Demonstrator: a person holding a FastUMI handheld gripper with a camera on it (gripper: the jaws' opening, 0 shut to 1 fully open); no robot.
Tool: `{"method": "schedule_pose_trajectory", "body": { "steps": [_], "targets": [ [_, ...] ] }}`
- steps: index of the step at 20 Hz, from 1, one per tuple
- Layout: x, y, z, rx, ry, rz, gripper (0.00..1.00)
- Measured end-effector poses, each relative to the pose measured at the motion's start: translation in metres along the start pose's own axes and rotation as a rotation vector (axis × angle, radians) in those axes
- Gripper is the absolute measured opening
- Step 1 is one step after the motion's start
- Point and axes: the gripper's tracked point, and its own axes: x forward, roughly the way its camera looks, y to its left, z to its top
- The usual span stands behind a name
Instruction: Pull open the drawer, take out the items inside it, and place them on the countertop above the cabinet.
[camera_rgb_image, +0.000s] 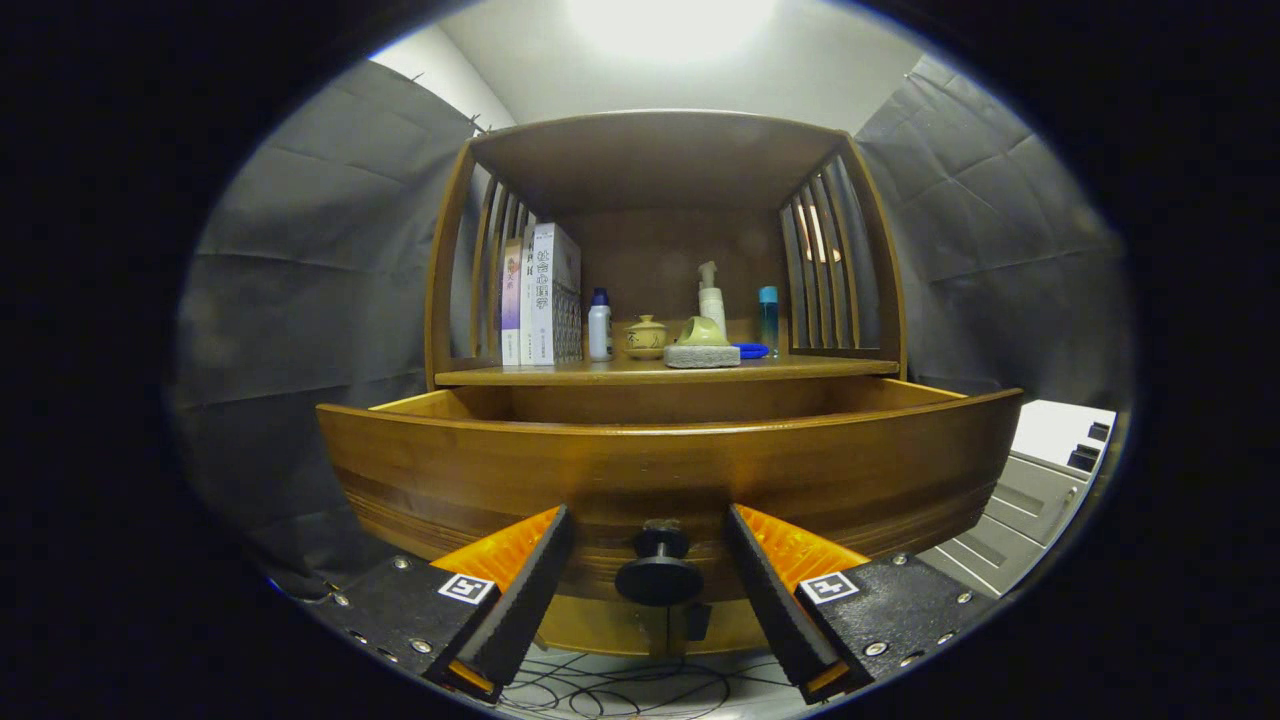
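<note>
The gripper (650, 575) stands with its fingers spread wide, the dark drawer knob (657, 572) between them, touched by neither. The wooden drawer (660, 470) is pulled out beneath the countertop (800, 368), where books (540, 295), bottles (600, 326) and a small pot (646, 337) stand.

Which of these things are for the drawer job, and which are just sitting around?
For the job:
drawer, pulled open
knob, between the open gripper fingers, not touched
countertop

Just sitting there:
books
white bottle
small lidded pot
pump bottle
blue tube
sponge
</note>
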Motion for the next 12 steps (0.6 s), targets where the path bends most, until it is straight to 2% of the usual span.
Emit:
{"method": "schedule_pose_trajectory", "body": {
  "steps": [6, 12],
  "targets": [
    [0.006, -0.002, 0.0, -0.005, 0.0, -0.028, 0.95],
    [0.011, -0.006, 0.002, 0.009, 0.0, -0.02, 0.95]
  ]
}}
